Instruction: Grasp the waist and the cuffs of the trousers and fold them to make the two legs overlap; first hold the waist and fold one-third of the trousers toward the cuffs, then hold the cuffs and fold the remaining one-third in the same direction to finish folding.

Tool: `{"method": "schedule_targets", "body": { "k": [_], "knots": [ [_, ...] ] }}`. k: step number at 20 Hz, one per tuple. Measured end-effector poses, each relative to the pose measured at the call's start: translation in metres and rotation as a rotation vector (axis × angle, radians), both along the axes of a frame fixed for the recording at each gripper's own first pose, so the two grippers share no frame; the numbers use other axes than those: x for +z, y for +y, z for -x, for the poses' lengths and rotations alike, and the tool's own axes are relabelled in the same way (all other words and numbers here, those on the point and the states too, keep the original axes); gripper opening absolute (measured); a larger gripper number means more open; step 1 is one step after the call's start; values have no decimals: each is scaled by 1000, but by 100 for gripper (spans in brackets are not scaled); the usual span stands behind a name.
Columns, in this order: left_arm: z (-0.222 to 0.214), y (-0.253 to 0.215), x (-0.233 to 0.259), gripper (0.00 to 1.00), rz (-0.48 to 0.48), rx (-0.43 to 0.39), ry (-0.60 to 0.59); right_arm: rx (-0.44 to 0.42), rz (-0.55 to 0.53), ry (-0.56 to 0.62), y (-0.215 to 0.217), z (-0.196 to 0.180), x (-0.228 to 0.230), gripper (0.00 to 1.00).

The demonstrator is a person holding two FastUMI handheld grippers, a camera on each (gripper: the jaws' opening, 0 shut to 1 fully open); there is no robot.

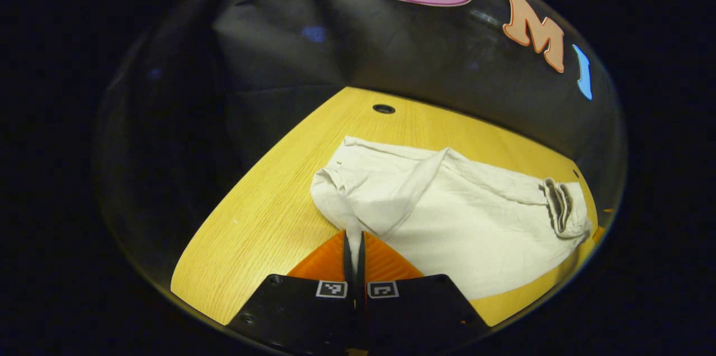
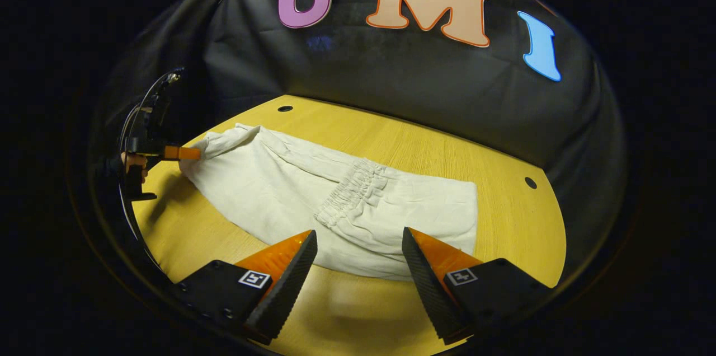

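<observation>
The trousers (image 2: pixel 335 199) lie flat on the counter (image 2: pixel 436 143). The left hand-held gripper (image 1: pixel 354 241) is clamped on a cuff; the right hand-held gripper (image 2: pixel 358 255) hovers, fingers apart, above the waist. The cloth looks light and limp, so it is best pinched at the gathered waistband.

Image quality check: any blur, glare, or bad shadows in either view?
Left gripper view: trousers sharp and evenly lit, table edges bowed by fisheye. Right gripper view: the left gripper casts a soft shadow on the table, a faint pale sheen lies between the near fingers, and the wall is dark.
</observation>
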State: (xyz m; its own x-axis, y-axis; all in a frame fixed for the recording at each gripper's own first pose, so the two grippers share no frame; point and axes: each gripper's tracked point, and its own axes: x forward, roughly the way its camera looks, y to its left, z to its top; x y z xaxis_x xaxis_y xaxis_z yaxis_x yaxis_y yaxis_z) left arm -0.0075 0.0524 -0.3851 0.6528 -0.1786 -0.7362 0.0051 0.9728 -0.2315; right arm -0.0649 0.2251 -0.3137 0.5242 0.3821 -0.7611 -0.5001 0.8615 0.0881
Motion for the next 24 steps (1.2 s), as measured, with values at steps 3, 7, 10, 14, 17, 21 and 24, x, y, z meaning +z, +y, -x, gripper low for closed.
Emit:
{"method": "schedule_targets", "body": {
  "k": [3, 7, 10, 14, 17, 21, 24],
  "knots": [
    [-12, -10, 32, 0, 10, 22, -64, 29, -24, 3, -8, 0, 3, 98],
    [-19, -36, 70, 0, 32, 29, -122, 44, -56, -5, -21, -4, 7, 98],
    [-24, -57, 90, 0, 39, 22, -143, 33, -82, -15, -36, -12, 14, 98],
    [-30, -89, 117, 0, 58, 3, -179, 10, -96, -19, -60, -18, 16, 98],
    [-37, -117, 134, 0, 57, -28, -207, -14, -106, -17, -79, -20, 14, 98],
    [-42, -157, 156, 0, 69, -77, -236, -40, -113, -19, -103, -21, 15, 98],
    [-43, -189, 172, 0, 86, -115, -259, -55, -115, -19, -119, -20, 14, 98]
  ]
}}
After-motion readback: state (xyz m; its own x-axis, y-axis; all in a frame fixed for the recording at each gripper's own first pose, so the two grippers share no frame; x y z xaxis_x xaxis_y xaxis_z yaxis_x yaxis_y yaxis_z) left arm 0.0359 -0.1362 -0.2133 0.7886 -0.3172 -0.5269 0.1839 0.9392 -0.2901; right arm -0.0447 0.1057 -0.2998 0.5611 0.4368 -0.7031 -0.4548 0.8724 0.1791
